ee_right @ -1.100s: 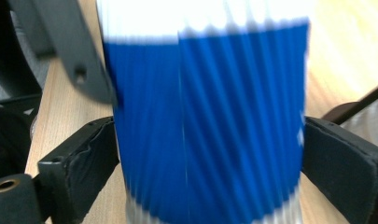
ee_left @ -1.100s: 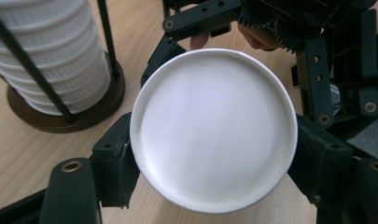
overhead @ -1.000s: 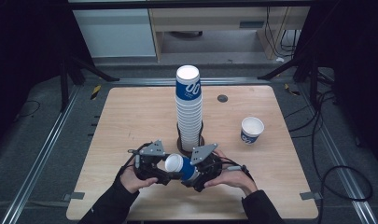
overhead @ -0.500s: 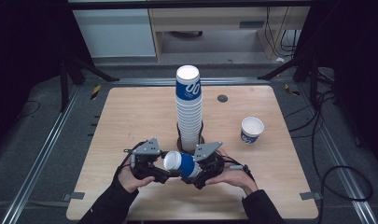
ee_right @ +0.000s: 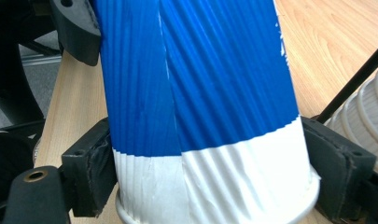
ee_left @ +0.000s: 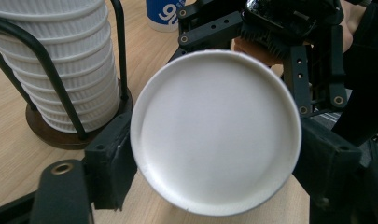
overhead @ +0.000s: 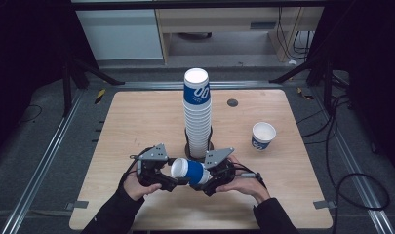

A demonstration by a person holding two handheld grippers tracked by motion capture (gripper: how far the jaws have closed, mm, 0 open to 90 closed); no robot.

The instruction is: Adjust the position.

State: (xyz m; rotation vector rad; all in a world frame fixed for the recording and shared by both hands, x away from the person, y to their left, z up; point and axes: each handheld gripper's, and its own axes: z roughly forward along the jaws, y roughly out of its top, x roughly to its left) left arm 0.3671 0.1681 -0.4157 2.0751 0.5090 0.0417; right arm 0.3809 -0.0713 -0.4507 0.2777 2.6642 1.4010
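Blue and white paper cup (overhead: 190, 171) held sideways above the table (overhead: 136, 122), near the front edge.

Gripped by left gripper (overhead: 162, 179) and right gripper (overhead: 208, 181); right fingers just closed on it. Lettering on tall cup stack (overhead: 197, 114) too small to read.

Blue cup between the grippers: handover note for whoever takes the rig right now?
Left gripper: shut on the blue cup, pads at the closed bottom end.
Right gripper: jaws have just been closing; pads now press the cup near its white rim.
Cup lies on its side above the table, in front of the cup stack in its black holder.
Done: one loose cup stands upright at the right.
Left: probably a pull-apart or a handover, then setting the cup down; which, I cannot tell.
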